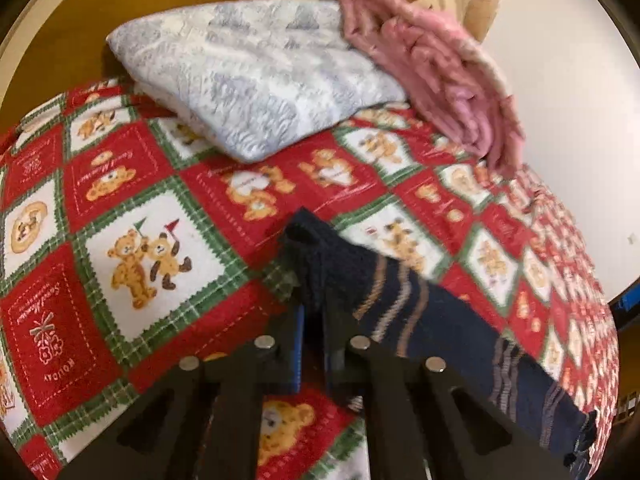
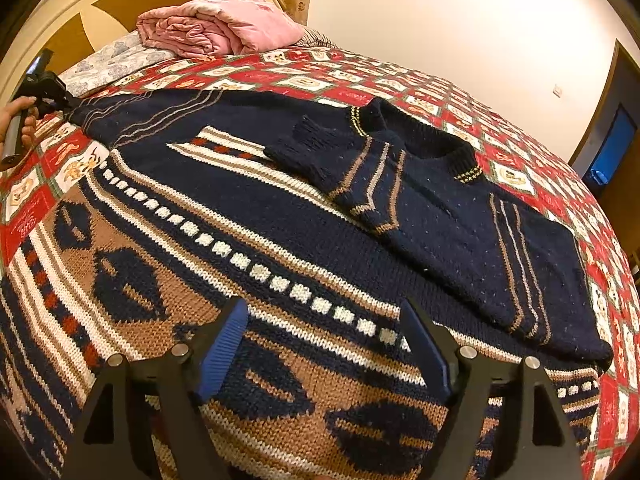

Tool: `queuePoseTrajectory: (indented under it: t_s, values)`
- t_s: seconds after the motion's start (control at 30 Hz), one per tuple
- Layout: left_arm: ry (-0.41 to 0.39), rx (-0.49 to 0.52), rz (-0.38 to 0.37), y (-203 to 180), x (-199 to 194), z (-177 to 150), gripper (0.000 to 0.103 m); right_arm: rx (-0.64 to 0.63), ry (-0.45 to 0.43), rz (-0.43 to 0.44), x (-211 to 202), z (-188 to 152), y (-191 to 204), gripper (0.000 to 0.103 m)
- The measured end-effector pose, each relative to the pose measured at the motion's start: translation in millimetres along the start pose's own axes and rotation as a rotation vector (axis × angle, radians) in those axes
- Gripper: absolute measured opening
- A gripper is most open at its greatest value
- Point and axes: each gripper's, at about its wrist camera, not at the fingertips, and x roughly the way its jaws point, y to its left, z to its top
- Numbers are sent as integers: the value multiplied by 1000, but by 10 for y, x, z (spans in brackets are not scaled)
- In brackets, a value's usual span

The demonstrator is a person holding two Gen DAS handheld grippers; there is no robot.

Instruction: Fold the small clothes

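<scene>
Pinching the sleeve cuff (image 1: 308,248), the left gripper (image 1: 312,320) has its jaws closed on it, stretched out from the sweater (image 2: 320,220) flat on the bedspread (image 1: 120,200). The right gripper (image 2: 320,344) hovers with jaws wide apart and empty over the sweater's patterned body. Sleeve-folding looks underway; next, the cuff probably wants carrying inward across the body

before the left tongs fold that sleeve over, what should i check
1. Left tongs shut on the navy knitted sleeve cuff: ok.
2. Right tongs open, above the patterned knit body of the sweater, holding nothing: ok.
3. Other sleeve already folded across the chest: ok.
4. Sweater flat on the red teddy-bear quilt: ok.
5. Folded pink blanket clear of the sweater: ok.
6. Hem lying straight: cannot tell.
</scene>
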Motion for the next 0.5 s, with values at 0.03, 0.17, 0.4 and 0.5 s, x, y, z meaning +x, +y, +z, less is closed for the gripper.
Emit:
queuePoseTrajectory:
  t_s: [0.03,0.17,0.4,0.5]
  values:
    - [-8,-4,-18,-28,-59,-12,7,0,0,0,-1,0,0,79]
    - [2,10,-134,-250,-343,-104,7,0,-12,-8,-33,0,4,79]
    - [14,93,-360,-959,-982,-324,7,86,-78,72,-363,-74,-113,79]
    - [16,116,-430,-1292,-1209,-456,7,98,-90,91,-521,-162,-188,79]
